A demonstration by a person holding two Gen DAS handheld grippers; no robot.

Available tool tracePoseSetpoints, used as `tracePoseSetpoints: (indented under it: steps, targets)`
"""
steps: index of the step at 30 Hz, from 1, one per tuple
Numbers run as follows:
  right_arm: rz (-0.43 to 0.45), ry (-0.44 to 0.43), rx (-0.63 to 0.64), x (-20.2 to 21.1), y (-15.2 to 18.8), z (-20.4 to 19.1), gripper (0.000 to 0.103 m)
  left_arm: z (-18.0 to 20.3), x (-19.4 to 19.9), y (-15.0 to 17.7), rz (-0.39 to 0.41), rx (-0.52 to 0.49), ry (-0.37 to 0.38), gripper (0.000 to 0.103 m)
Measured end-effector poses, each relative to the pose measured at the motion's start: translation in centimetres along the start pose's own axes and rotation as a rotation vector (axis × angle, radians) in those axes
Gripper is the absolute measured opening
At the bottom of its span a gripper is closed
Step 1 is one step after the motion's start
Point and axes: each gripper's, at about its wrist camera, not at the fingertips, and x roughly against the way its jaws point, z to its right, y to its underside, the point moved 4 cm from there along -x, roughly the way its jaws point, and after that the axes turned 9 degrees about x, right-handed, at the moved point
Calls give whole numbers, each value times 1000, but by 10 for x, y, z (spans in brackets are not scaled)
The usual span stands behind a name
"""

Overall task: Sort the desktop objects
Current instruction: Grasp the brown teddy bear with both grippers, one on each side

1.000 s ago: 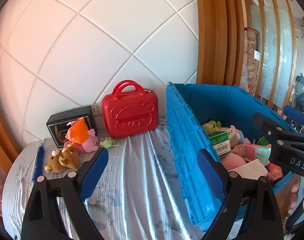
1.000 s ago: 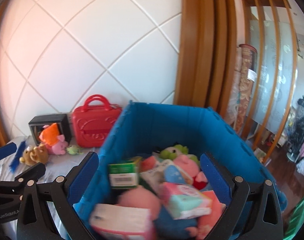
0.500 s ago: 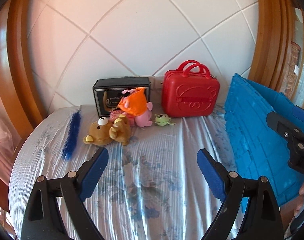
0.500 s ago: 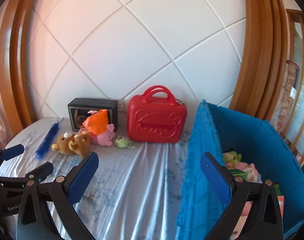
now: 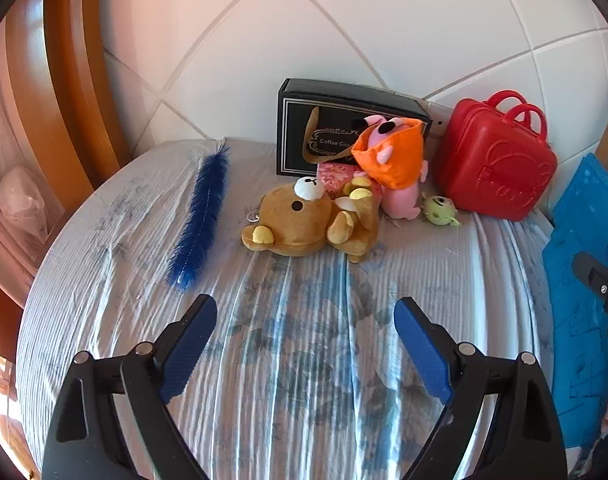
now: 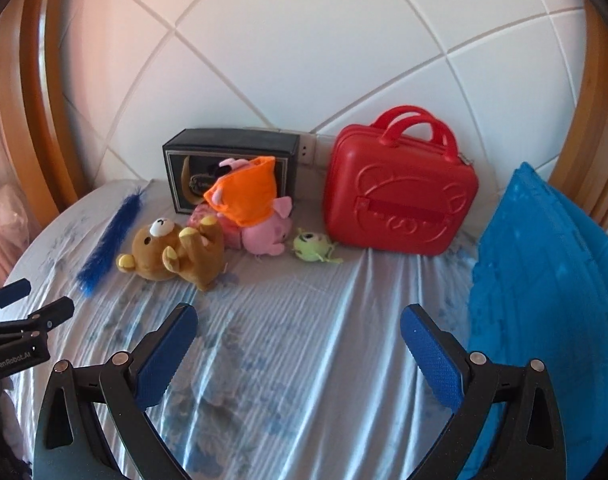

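Fingers point(image 5: 192, 342) spread, brown bear point(image 5: 304, 220) beyond

"Coffee Cup" on black box point(image 5: 304, 128); "GenRobot.AI" on left tongs point(image 6: 28, 304).

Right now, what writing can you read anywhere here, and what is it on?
"Coffee Cup": gold script on the black box; smaller print is blurred.
"GenRobot.AI": on the left tool, seen from the right wrist.
Red case: embossed bear face; lettering unreadable.
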Motion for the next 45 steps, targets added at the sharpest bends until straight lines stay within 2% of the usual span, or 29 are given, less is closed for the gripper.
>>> tracePoseSetpoints:
  steps: [7, 11, 14, 17, 20, 22, 23, 25, 26, 28, 31, 34, 39, 45]
  targets:
    - [-112, -72, 25, -114, -25, -41, 103, -25, -107, -30, -69, -25, -45, 91]
    - [-158, -119, 65, -176, -32, -74, 103, -27, -161, -37, -114, -54, -8, 91]
    - [-159, -153, 47, -205, -37, -89, 103, -23, -189, -37, -144, -89, 23, 91]
    - [-155, -199, -15, -228, -42, -95, 103, -19, -208, -37, -144, -118, 0, 91]
    - [-168, -228, -31, -247, -47, -103, 103, -16, -216, -39, -150, -102, 38, 98]
    - [-171, -223, -31, -255, -49, -107, 103, -13, -223, -38, -152, -107, 49, 101]
    - [-170, -217, -25, -257, -49, -109, 99, -11, -226, -38, -151, -111, 52, 102]
    - [-171, -229, -15, -262, -49, -113, 86, -7, -230, -37, -145, -127, 45, 102]
    - [-180, -235, -11, -265, -48, -115, 75, -4, -232, -37, -141, -132, 46, 102]
    - [-183, -263, -13, -269, -47, -118, 70, 0, -235, -37, -132, -139, 32, 102]
    - [-172, -275, 17, -269, -50, -122, 53, 7, -234, -38, -102, -146, 21, 102]
    - [-162, -263, 58, -266, -52, -126, 48, 10, -228, -36, -82, -151, 16, 94]
    - [-149, -234, 103, -256, -50, -131, 44, 17, -216, -31, -68, -152, 2, 86]
    - [-105, -205, 165, -232, -56, -134, 38, 21, -189, -31, -38, -114, 9, 83]
